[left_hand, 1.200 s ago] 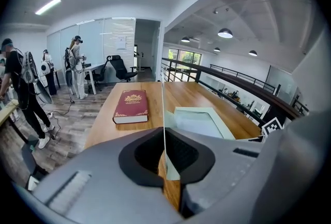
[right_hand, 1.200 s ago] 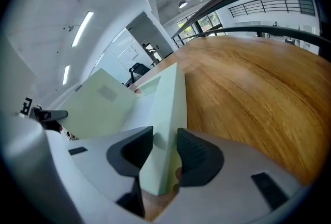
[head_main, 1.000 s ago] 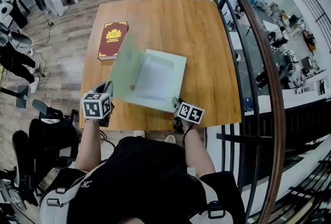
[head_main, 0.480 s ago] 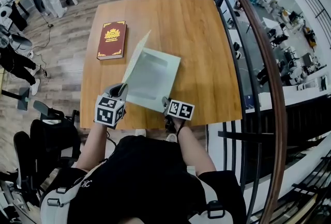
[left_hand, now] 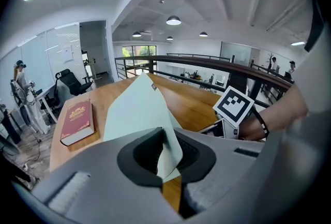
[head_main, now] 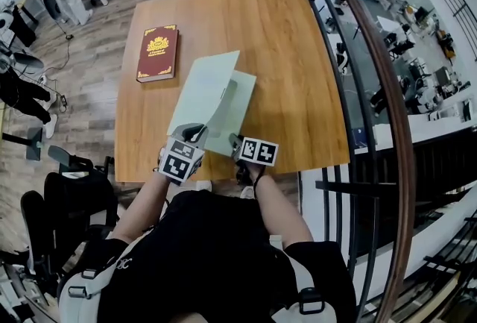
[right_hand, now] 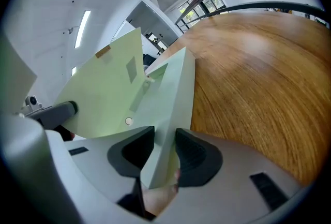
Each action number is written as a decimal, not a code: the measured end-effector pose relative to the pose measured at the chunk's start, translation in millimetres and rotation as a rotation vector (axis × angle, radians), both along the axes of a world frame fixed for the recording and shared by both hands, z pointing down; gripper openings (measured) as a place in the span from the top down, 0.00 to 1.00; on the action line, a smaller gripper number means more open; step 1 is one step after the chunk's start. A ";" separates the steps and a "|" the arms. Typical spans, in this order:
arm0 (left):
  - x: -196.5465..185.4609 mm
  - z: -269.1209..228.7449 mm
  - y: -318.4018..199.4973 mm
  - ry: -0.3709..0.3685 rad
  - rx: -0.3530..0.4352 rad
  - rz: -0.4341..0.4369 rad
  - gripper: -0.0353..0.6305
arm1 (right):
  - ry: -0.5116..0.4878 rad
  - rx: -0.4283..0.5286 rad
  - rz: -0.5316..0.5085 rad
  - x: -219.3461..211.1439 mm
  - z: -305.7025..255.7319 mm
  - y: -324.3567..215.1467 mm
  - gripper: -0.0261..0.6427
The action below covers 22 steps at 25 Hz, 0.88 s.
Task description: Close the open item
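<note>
A pale green folder (head_main: 237, 101) lies on the wooden table (head_main: 291, 38) near its front edge. Its cover (head_main: 205, 86) stands raised and leans over the base, partly open. My left gripper (head_main: 195, 133) is shut on the cover's near corner; in the left gripper view the thin sheet (left_hand: 137, 109) runs between the jaws of this gripper (left_hand: 168, 153). My right gripper (head_main: 235, 141) holds the base's near right edge. In the right gripper view that thick edge (right_hand: 173, 93) fills the gap of this gripper (right_hand: 164, 150), whose jaws have just been closing on it.
A dark red book (head_main: 157, 53) lies flat at the table's far left. A curved railing (head_main: 358, 53) runs close along the table's right side. Office chairs (head_main: 67, 165) and desks stand on the floor to the left.
My left gripper has swung the cover from the left over towards the base, and the folder is now much less open. The right gripper has shifted slightly left.
</note>
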<state>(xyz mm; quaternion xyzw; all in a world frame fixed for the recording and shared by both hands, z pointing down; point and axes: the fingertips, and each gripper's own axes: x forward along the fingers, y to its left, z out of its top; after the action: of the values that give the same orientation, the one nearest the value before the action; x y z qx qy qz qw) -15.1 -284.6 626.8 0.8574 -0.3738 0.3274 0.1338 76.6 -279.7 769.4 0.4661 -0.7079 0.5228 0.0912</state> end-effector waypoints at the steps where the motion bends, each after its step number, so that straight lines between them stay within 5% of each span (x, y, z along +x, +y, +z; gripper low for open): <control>1: 5.7 5.5 2.8 -0.006 -0.008 0.015 0.92 | -0.002 0.002 -0.001 0.0 -0.3 0.2 0.76; 12: 40.8 84.5 31.2 -0.092 -0.110 0.176 0.90 | -0.061 0.008 0.002 -3.3 0.1 10.2 0.76; 22: 48.2 105.1 34.1 -0.130 -0.202 0.222 0.88 | -0.045 0.015 -0.007 -4.1 -1.3 11.6 0.76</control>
<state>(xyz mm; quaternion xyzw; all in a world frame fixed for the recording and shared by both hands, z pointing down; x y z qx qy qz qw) 33.1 -250.5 731.9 0.8527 -0.2498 0.4307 0.1580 72.5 -268.1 768.2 0.4525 -0.7152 0.5277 0.0735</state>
